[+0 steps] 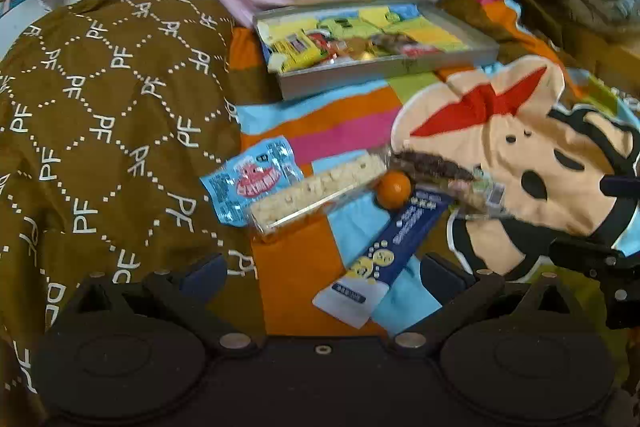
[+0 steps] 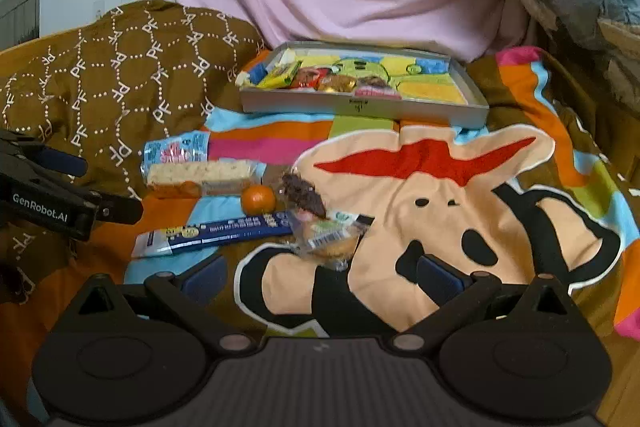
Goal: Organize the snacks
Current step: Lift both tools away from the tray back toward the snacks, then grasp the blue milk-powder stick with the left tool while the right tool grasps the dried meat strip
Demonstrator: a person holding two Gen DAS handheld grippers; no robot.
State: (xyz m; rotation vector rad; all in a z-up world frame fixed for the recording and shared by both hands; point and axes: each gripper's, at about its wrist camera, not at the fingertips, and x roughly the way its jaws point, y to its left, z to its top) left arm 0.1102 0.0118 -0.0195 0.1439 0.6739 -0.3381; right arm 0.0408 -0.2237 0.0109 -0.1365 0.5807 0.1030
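**Snacks half sorted**

I see several packets already in the shallow grey cardboard tray (image 2: 362,107) at the blanket's far edge; a light-blue packet (image 2: 178,150), pale rice bar (image 2: 200,173), small orange (image 2: 258,199), dark-blue stick pack (image 2: 224,230) and clear-wrapped cake (image 2: 320,227) remain mid-blanket; my left gripper (image 1: 320,277) and right gripper (image 2: 320,277) both gape empty.

Both grippers were matte black, with round discs, silver screws and navy finger pads (image 2: 438,281). The left gripper (image 2: 76,183) bore white "GenRobot.AI" lettering.
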